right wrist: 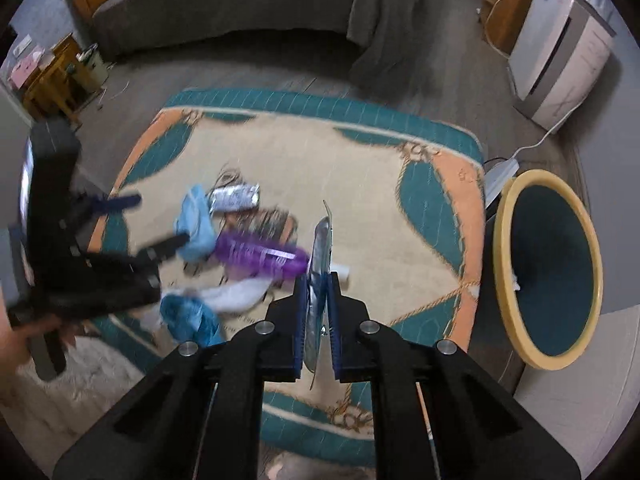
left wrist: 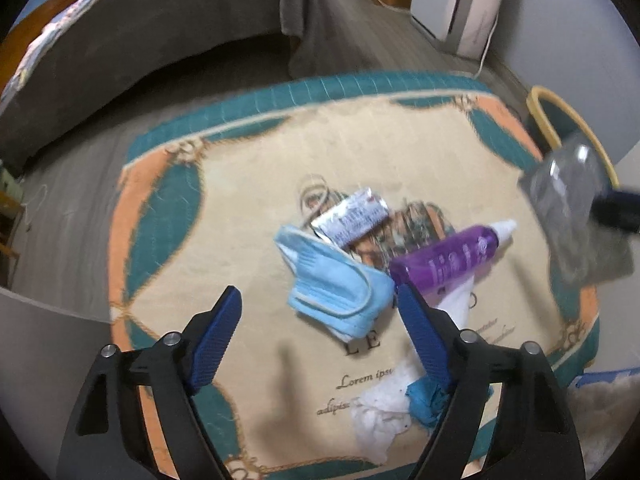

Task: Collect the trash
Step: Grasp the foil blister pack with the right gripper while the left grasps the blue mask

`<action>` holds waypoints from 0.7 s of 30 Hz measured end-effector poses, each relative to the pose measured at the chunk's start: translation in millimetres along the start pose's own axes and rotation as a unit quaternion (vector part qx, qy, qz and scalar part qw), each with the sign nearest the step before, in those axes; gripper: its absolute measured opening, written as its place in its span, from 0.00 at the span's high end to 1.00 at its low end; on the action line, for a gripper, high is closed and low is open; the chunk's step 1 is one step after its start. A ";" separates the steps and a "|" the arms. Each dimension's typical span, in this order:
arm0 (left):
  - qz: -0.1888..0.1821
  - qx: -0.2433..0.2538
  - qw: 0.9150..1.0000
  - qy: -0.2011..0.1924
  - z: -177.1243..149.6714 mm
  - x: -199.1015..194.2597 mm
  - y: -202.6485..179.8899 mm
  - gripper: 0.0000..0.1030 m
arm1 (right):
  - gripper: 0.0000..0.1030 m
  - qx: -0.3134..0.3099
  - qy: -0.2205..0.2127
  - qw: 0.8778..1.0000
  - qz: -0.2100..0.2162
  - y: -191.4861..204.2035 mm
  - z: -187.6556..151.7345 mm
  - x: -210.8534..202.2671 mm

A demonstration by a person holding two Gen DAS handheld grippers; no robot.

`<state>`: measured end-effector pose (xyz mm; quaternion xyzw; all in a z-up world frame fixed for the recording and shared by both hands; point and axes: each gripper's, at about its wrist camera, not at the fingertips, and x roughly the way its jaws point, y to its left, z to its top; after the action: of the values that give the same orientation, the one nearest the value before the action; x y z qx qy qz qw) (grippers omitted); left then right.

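Trash lies on a patterned rug [left wrist: 248, 184]: a blue face mask [left wrist: 340, 284], a silver wrapper [left wrist: 352, 216], a purple tube [left wrist: 444, 260], white tissue [left wrist: 380, 416] and a teal scrap [left wrist: 424, 400]. My left gripper [left wrist: 316, 324] is open, just above and short of the mask. My right gripper [right wrist: 318, 320] is shut on a clear flattened plastic container [right wrist: 320, 256], held above the rug; it shows blurred in the left wrist view [left wrist: 568, 188]. The mask [right wrist: 196, 224], tube [right wrist: 260, 258] and wrapper [right wrist: 236, 196] also show in the right wrist view.
A teal bin with a yellow rim [right wrist: 548, 264] stands off the rug's right edge, a white scrap inside. A grey sofa [right wrist: 224, 12] lies beyond the rug, a white appliance [right wrist: 560, 60] at far right, a wooden side table [right wrist: 56, 80] at left.
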<state>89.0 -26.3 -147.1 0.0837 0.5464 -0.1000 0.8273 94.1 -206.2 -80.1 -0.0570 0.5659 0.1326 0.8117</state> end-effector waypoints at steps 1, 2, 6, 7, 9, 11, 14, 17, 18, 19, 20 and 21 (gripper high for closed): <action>0.003 0.005 1.000 0.006 -0.9 5.5 -3.0 0.27 | 0.91 0.001 -0.002 1.000 0.000 -1.0 0.9 1.5; 0.004 0.008 1.000 0.010 -1.5 9.0 -4.6 0.30 | 0.91 0.003 -0.004 1.000 0.002 -2.6 2.1 1.9; 0.000 0.013 1.000 0.027 -1.8 22.9 -8.1 0.45 | 0.91 0.004 -0.013 1.000 0.005 -9.3 3.7 -4.1; 0.001 0.014 1.000 0.027 -1.6 25.1 -9.7 0.45 | 0.91 0.007 -0.015 1.000 0.007 -11.7 4.6 -5.3; 0.000 0.014 1.000 0.028 -1.2 26.7 -11.6 0.49 | 0.91 0.012 -0.019 1.000 0.009 -15.2 5.1 -8.1; -0.003 0.019 0.999 0.030 -1.0 28.7 -15.2 0.56 | 0.91 0.017 -0.028 0.999 0.012 -20.4 6.6 -14.7; -0.006 0.030 0.999 0.031 -0.9 29.4 -20.5 0.65 | 0.91 0.023 -0.039 0.999 0.014 -25.3 7.7 -22.7; -0.009 0.032 0.999 0.031 -1.0 26.4 -21.9 0.74 | 0.91 0.032 -0.046 0.998 0.014 -32.4 9.1 -27.8; -0.006 0.033 0.999 0.028 -0.5 24.8 -22.9 0.76 | 0.91 0.035 -0.049 0.998 0.014 -35.0 9.9 -29.7; -0.003 0.033 0.999 0.022 0.3 20.3 -22.8 0.78 | 0.91 0.037 -0.051 0.998 0.014 -36.7 10.5 -31.2; -0.004 0.031 0.999 0.014 1.3 14.6 -22.7 0.78 | 0.91 0.041 -0.055 0.998 0.014 -39.7 11.6 -33.8; -0.004 0.029 1.000 0.006 2.6 8.6 -22.0 0.79 | 0.91 0.045 -0.060 0.997 0.016 -43.0 12.6 -36.6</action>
<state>89.0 -48.8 -154.6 0.1060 0.5484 -0.1187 0.8209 105.7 -249.8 -43.9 -0.0034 0.5226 0.1227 0.8437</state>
